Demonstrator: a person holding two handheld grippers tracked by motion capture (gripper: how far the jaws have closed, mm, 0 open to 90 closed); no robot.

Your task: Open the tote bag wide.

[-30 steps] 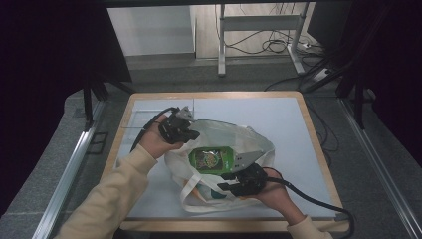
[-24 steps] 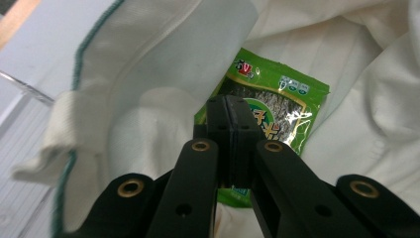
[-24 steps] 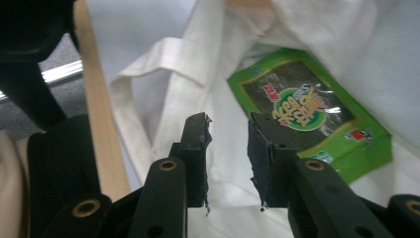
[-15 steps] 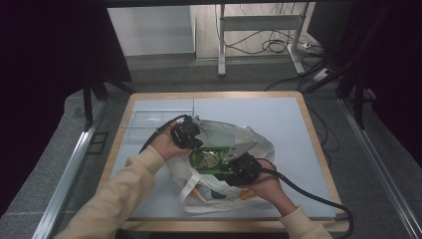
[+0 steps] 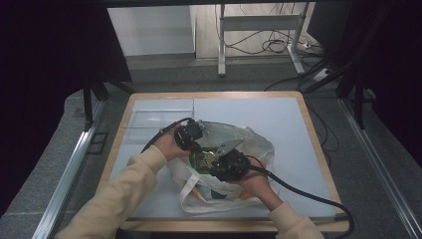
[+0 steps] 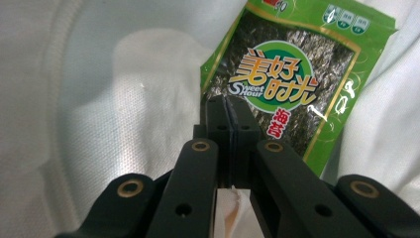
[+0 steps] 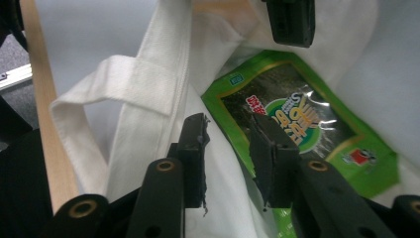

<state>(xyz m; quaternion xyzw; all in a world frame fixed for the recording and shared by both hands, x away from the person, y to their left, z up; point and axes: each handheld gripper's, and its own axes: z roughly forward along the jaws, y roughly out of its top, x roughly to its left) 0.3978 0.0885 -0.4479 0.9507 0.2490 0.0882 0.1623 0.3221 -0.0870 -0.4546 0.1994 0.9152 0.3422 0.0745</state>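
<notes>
White cloth is the biggest thing we work with: a soft tote bag (image 5: 234,164) lies on the pale table (image 5: 278,119), its mouth held open toward us. Our left gripper (image 6: 229,111) is clamped tight on the bag's rim, and a fold of white cloth sticks out between its jaws. If we pull too hard there, the cloth could slip out and the mouth could flop shut. Inside the bag lies the green seaweed packet (image 7: 302,134), flat against the cloth. Our right gripper (image 7: 228,134) has just been closing its jaws, but they stand apart with nothing pinched yet, one on the bag's edge side and one over the packet's corner. We think it could grab bag cloth together with the packet, and then the packet could not come free. The packet is shiny and thin, so it could slide off or crumple. The bag's handle (image 7: 119,84) lies close and could snag our jaws.
</notes>
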